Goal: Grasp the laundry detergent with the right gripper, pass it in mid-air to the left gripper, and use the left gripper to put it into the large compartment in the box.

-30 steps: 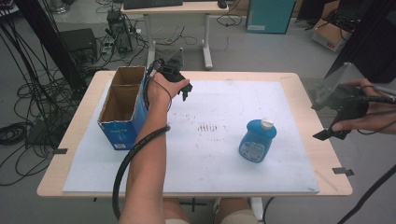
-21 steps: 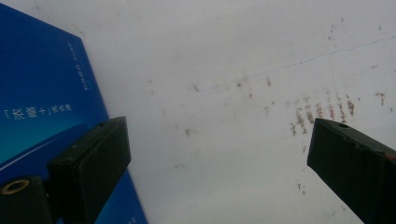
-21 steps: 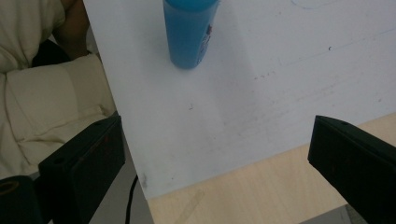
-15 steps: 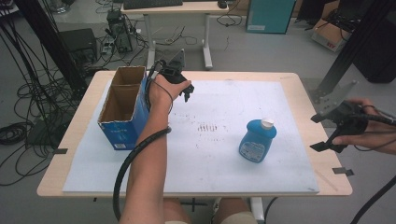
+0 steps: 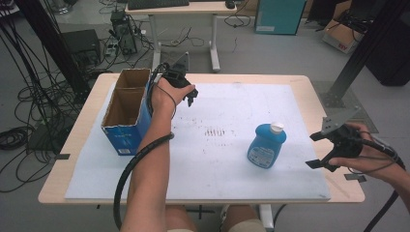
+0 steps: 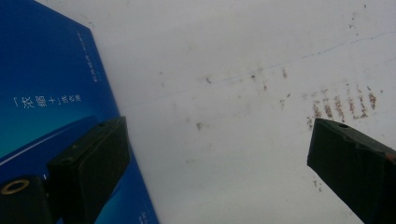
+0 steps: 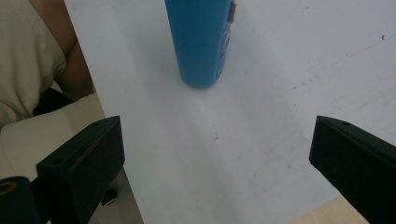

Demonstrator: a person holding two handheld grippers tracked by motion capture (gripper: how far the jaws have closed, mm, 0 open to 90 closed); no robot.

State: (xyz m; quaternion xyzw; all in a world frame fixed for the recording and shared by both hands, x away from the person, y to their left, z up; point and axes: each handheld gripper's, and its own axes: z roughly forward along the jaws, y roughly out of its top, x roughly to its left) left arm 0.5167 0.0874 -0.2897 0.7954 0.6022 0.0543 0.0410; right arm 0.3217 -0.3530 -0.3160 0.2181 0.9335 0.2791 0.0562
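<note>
Grey floor runs all around the wooden table (image 5: 87, 140), with black cables lying in heaps on the left and another desk farther back. Most of the table top is covered by a big white sheet (image 5: 232, 174). It is flat and smooth, with small brown marks (image 5: 215, 131) near the middle.

On the left side of the sheet stands an open blue cardboard box (image 5: 126, 129). It is long with straight sides, brown inside, and has two parts. The left gripper (image 5: 190, 96) hangs just beside the far end of the box, above the sheet. Its black jaws are spread wide with nothing between them. In the left gripper view, the shiny blue wall of the box (image 6: 42, 93) sits close by one jaw.

A blue plastic bottle (image 5: 266, 145) with a white cap stands upright on the right half of the sheet. It is round and smooth. The right gripper (image 5: 319, 150) is at the right edge of the table, near the bottle but not touching it. Its jaws are wide apart too, and empty.
</note>
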